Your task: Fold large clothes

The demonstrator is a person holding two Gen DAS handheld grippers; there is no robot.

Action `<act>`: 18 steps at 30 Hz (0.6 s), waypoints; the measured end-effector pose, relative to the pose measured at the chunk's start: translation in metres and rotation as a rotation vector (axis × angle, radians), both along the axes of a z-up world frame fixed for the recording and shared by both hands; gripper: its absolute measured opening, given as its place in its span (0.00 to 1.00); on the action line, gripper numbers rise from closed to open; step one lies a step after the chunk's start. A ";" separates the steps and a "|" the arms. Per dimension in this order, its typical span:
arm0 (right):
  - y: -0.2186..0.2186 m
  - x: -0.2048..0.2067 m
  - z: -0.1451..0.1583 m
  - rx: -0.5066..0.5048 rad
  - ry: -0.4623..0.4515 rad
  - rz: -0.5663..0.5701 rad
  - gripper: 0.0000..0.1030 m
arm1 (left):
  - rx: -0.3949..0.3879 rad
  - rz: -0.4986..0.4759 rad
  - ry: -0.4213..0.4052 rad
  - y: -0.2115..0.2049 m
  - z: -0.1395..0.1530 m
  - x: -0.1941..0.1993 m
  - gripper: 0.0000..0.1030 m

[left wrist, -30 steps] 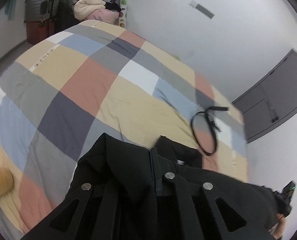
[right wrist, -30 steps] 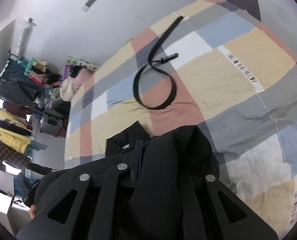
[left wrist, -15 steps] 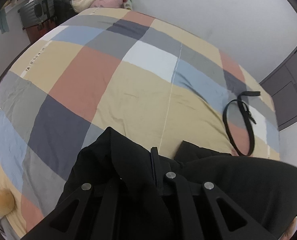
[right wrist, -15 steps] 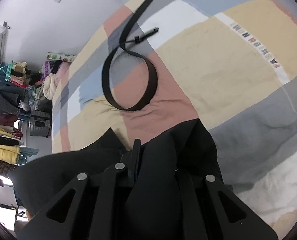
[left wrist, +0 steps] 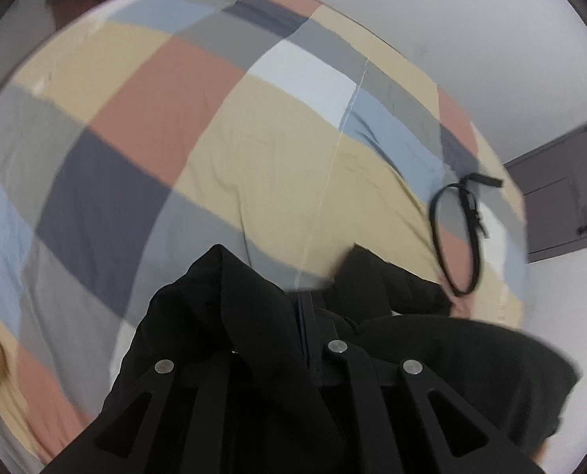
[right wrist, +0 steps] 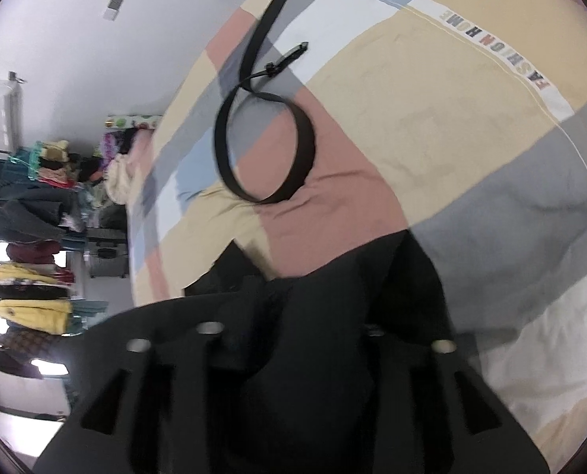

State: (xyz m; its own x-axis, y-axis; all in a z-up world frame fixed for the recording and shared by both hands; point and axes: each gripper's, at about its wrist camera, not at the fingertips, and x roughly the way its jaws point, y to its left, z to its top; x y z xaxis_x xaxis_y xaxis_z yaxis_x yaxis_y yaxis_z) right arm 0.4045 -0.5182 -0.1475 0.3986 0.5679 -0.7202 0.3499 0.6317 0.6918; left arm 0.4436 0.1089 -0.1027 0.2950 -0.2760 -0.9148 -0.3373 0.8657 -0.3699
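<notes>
1. Pointing steeply down at the bed point(left wrist: 277, 181), the left gripper point(left wrist: 305, 316) is pinching a fold of the black garment point(left wrist: 250, 316), its jaws pressed nearly together with the cloth bunched over them.
2. Draping over the left gripper's fingers point(left wrist: 349, 363), the garment is spreading rightward toward the lower right edge of the left view, lying low over the checked cover.
3. Lying on the cover just right of the garment's raised corner, one black belt point(left wrist: 457, 237) is curling into a loop, its tail end pointing toward the wall.
4. Tilting down less steeply, the right gripper point(right wrist: 289, 308) is opening its jaws, and the garment point(right wrist: 333, 316) is lying between and over them; the frame is blurred there, and the pads are not seen pressing the cloth.
5. Showing in the right view beyond the garment, the same single belt point(right wrist: 305, 146) is looping on a pink square of the bed point(right wrist: 451, 126).
6. Counting: two grippers, one garment, one belt, one bed.
7. Standing at the left edge of the right view, a clothes rack point(right wrist: 29, 237) is holding many hung items, too crowded to count.
</notes>
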 end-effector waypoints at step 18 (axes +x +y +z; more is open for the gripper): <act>-0.005 -0.072 0.103 -0.179 -0.128 0.166 0.66 | -0.073 -0.200 -0.193 0.015 0.125 -0.112 0.57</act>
